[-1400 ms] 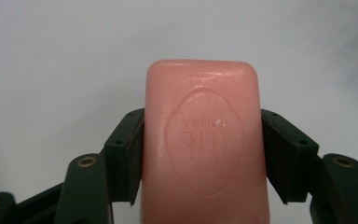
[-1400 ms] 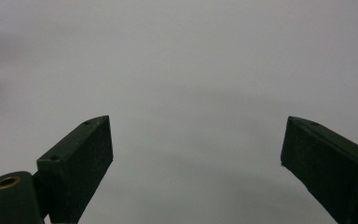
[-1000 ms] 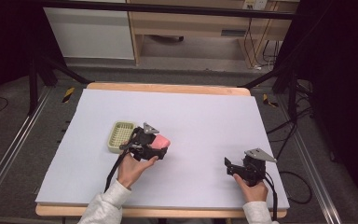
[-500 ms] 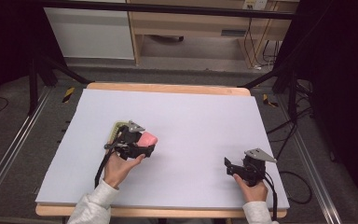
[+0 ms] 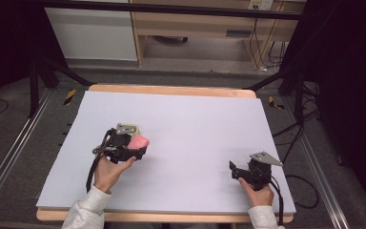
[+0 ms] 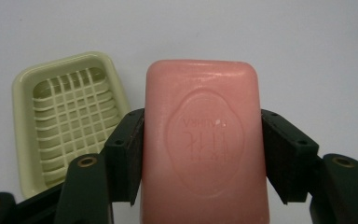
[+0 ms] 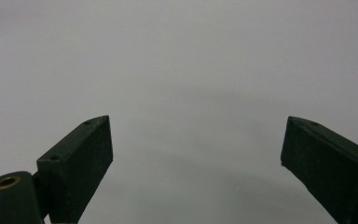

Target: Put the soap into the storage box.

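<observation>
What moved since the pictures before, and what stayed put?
The left gripper, shut on the pink soap the whole time, carried it leftward over the table toward the green soap dish, which now sits partly under it. The dish and the open right gripper stayed where they were.

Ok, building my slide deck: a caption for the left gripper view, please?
Left gripper fingers clamp a pink soap bar beside an empty pale-green soap dish.
</observation>
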{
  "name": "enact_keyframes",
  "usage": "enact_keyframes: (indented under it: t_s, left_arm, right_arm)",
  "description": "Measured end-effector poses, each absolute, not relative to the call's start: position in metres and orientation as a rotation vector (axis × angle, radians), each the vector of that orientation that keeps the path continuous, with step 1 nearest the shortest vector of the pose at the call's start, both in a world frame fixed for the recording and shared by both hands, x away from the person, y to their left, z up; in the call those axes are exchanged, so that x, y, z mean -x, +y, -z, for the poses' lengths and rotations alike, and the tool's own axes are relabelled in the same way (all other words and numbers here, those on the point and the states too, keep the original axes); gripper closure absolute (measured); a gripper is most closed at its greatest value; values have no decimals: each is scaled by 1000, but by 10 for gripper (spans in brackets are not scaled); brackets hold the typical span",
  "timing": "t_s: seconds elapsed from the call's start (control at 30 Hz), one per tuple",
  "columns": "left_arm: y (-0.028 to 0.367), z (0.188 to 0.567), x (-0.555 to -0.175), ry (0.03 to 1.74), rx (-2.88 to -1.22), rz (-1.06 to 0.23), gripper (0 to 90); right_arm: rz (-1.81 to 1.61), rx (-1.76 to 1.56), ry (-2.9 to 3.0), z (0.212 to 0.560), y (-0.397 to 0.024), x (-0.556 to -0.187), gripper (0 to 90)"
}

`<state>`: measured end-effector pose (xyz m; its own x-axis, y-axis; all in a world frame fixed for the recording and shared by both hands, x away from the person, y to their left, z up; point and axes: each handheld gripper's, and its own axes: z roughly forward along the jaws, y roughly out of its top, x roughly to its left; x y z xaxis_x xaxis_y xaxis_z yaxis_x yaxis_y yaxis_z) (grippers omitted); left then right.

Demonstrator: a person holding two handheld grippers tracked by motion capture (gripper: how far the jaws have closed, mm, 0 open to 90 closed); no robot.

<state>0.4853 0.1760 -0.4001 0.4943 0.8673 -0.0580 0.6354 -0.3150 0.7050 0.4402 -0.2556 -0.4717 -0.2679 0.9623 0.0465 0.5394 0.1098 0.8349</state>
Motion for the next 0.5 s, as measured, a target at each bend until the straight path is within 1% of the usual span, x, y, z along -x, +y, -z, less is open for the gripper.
enact_keyframes:
  t_s: [0.5]
  left_arm:
    - [199, 399, -491, 1291, -2009, -449, 372]
  right_arm:
    - [-1056, -1454, 1873, 472, -255, -440, 93]
